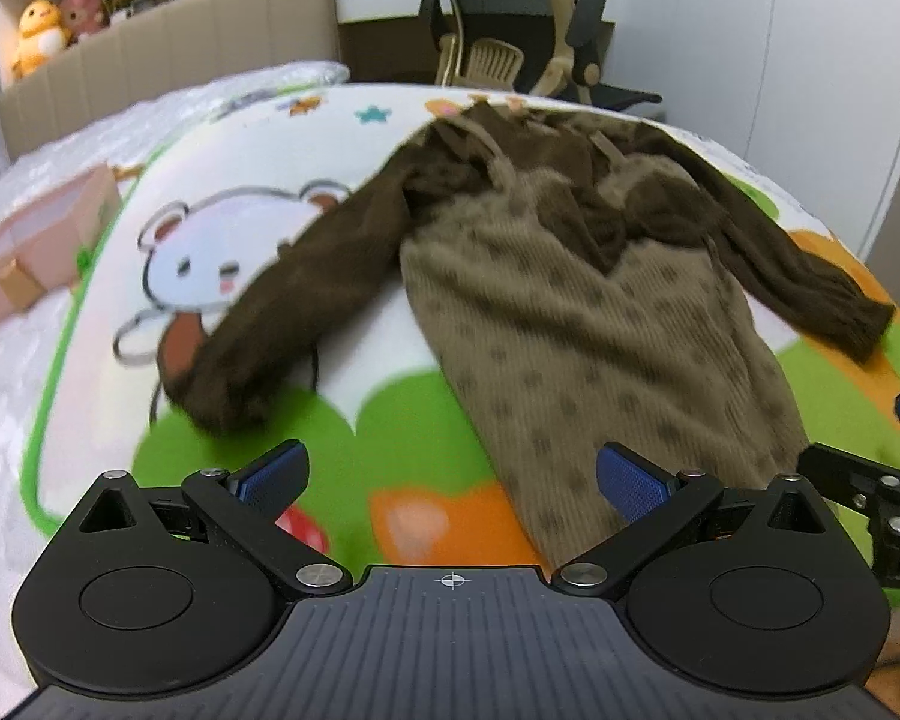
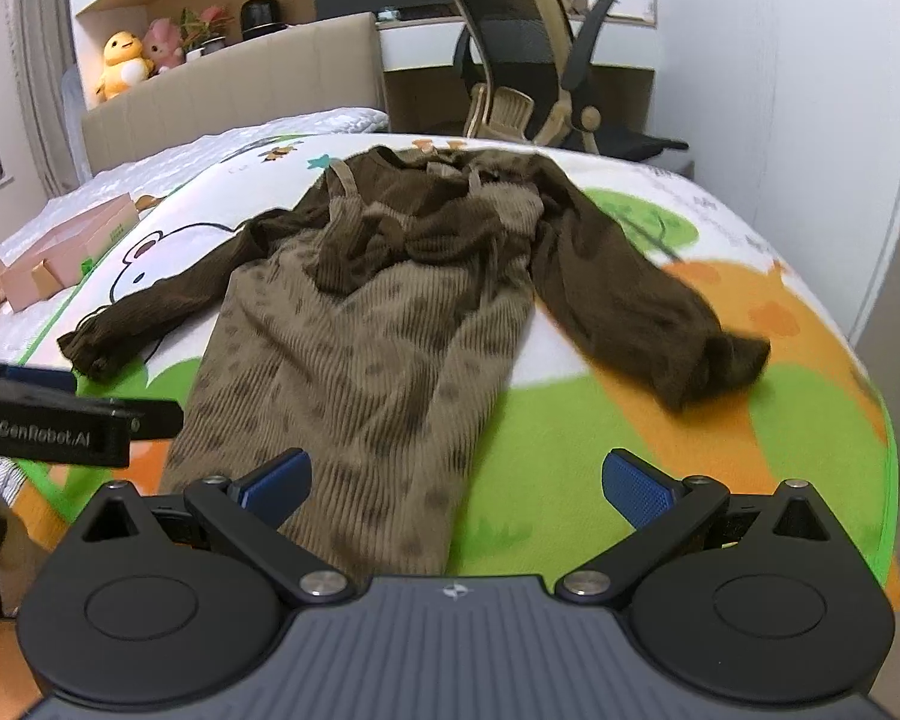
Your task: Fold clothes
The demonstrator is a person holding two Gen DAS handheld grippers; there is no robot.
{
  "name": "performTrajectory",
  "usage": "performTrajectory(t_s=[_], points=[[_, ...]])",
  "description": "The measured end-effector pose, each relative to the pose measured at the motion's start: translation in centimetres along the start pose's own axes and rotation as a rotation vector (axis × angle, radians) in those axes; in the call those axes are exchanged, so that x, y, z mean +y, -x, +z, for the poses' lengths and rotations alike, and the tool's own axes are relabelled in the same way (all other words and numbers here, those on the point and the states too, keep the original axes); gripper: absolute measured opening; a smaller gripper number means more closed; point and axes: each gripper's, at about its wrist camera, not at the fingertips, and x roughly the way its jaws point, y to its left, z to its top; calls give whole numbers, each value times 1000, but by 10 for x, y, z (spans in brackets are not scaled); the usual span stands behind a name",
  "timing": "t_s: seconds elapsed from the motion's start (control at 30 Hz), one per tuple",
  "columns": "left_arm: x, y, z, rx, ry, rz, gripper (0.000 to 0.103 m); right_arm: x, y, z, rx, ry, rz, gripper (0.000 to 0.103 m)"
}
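Observation:
A brown garment lies spread flat on a cartoon blanket: a tan spotted ribbed dress body with dark brown sleeves stretched out left and right. It also shows in the right wrist view. My left gripper is open and empty, above the blanket at the near hem, left of the dress. My right gripper is open and empty over the hem's right side. The right gripper shows at the left view's right edge. The left gripper shows at the right view's left edge.
A pink box sits on the bed at the left, also in the right wrist view. A padded headboard with plush toys stands behind. An office chair and desk are beyond the bed's far edge.

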Motion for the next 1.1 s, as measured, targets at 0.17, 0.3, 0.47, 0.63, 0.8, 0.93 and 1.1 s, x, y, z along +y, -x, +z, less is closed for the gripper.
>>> performTrajectory(t_s=[0.17, 0.3, 0.47, 0.63, 0.8, 0.93, 1.1], points=[[0, -16, 30, -7, -26, -6, 103, 2, -21, 36, -7, 90, -2, 103], [0, -33, 49, 6, -34, -51, 103, -1, -54, 66, 11, 123, 20, 103], [25, -45, 77, -21, 12, -155, 103, -17, -104, 89, 60, 30, 119, 103], [101, -14, 108, -229, 54, -10, 103, -34, -140, 90, 134, -130, 271, 103], [179, 0, 112, -303, 130, 159, 103, -29, -141, 76, 90, -124, 276, 103], [206, -28, 121, -229, 255, -146, 103, -3, -143, 72, 108, -6, 170, 103], [154, -74, 120, -147, 79, -307, 103, -4, -139, 73, 92, -29, 132, 103]])
